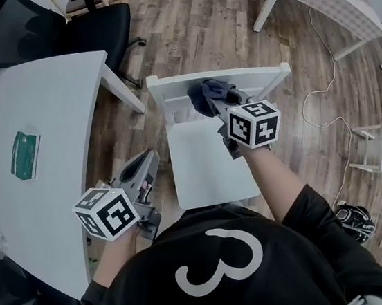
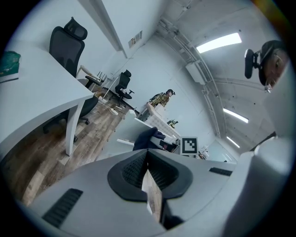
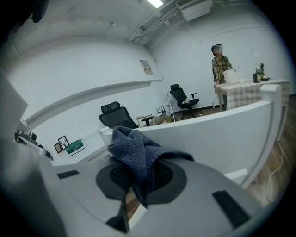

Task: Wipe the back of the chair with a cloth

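The wiping step looks to be in hand: the right gripper reaches over the seat of the white chair and brings the dark blue cloth up to the top rail of the chair's back, a little to the person's left of the rail's middle. In the right gripper view its jaws are clamped on a fold of the cloth, the rest bunching up and over the pads, with the white back of the chair just ahead. From the head view the cloth seems to be pressed against the rail, though actual contact cannot be confirmed. The next move, as I judge it, calls for a sideways sweep along the rail towards either corner post, with the bunched cloth, not the gripper's hard tips, pushed flat against the wood, then lower passes across the face of the back. The left gripper has no part in this: it hangs beside the chair's left edge, near the edge of the white surface, and in its own view the left gripper's jaws are together with nothing between them, only floor showing through the slit.
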A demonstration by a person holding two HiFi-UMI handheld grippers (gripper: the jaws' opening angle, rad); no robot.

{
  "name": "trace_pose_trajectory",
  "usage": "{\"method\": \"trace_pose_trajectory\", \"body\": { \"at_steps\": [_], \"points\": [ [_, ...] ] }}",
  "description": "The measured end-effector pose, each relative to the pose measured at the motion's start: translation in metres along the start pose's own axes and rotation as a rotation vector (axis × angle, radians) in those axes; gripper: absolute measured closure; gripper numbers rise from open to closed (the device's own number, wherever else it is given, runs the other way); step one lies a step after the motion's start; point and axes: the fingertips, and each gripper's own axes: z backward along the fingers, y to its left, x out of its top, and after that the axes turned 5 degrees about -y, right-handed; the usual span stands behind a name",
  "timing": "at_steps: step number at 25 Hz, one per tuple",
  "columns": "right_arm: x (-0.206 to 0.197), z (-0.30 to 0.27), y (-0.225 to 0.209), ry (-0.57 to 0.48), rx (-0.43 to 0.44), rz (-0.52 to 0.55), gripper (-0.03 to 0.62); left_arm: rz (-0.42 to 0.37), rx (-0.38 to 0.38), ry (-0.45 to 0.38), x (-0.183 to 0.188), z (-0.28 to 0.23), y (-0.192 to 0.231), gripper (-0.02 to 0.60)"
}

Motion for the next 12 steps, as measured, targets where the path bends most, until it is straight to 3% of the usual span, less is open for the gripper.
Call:
{"method": "trace_pose_trajectory", "body": {
  "at_steps": [12],
  "points": [
    [0.009,0.048,-0.073,-0.034,-0.145,-0.042,0.543,-0.024,-0.049,0.047,-0.009,-0.025,-0.026,0.568]
  ]
}}
